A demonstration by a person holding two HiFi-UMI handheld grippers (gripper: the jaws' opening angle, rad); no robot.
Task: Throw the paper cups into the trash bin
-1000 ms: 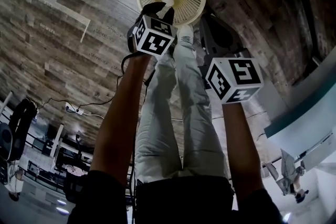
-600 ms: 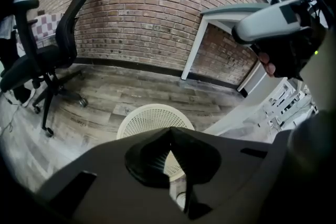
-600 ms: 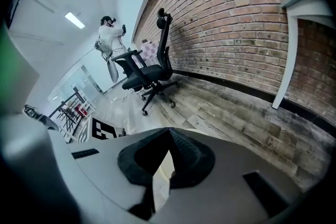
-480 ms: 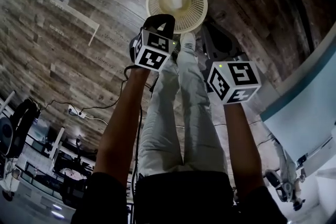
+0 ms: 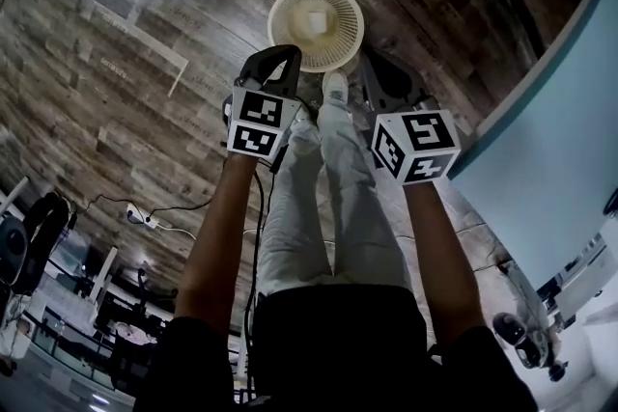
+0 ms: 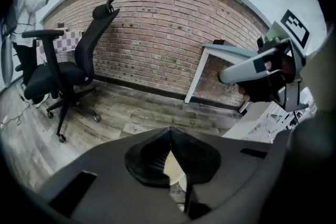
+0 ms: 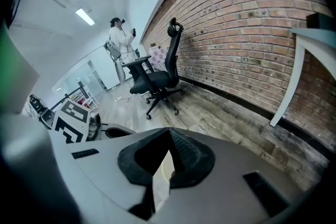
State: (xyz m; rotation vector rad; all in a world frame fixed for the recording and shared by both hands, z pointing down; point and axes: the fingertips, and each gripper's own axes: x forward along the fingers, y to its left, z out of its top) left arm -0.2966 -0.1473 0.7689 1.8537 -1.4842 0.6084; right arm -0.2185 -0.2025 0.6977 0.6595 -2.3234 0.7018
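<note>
A cream mesh trash bin stands on the wood floor ahead of my feet. A pale paper cup lies inside it. My left gripper hangs just short of the bin's near rim. Its jaws are shut with nothing between them, and a sliver of the bin shows below the tips. My right gripper is beside it on the right, its marker cube near my knee. Its jaws also meet at the tips and hold nothing.
A white table fills the right side, its leg against a brick wall. A black office chair stands to the left on the floor. A person stands far off. Cables and a power strip lie on the floor.
A second ago a cup was at the left gripper's tips over the bin; now it lies in the bin. The left jaws have shut and the gripper has drawn back.
</note>
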